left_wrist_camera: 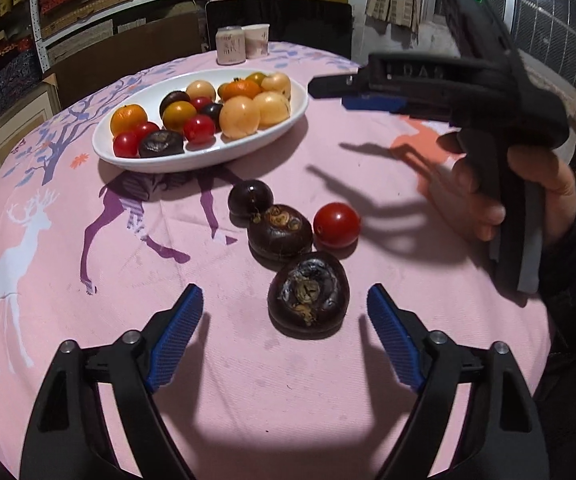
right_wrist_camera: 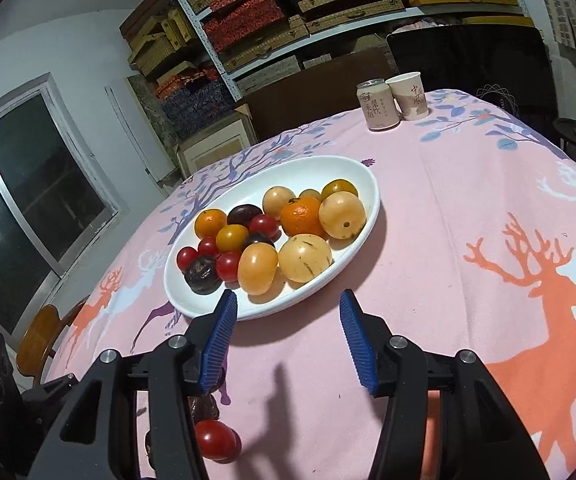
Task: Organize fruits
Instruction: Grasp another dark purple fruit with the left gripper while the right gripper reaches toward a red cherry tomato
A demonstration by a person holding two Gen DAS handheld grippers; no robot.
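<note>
Four fruits are laid out in a cluster on the counter (left_wrist_camera: 367,168): three dark ones, the nearest (left_wrist_camera: 307,295), and a tomato (left_wrist_camera: 336,225). Most remain heaped on the plate (right_wrist_camera: 351,168). Left tool (left_wrist_camera: 284,312) and right tool (right_wrist_camera: 286,332) are seen released, empty.

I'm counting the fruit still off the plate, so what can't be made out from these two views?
- Right wrist view: the dark fruit on the cloth is mostly hidden behind the right tool's left finger; only the cherry tomato shows well.
- Left wrist view: fruit at the back of the white plate overlaps, so a full count is unsure.
- Both views: the print on the can is too small to read.
</note>
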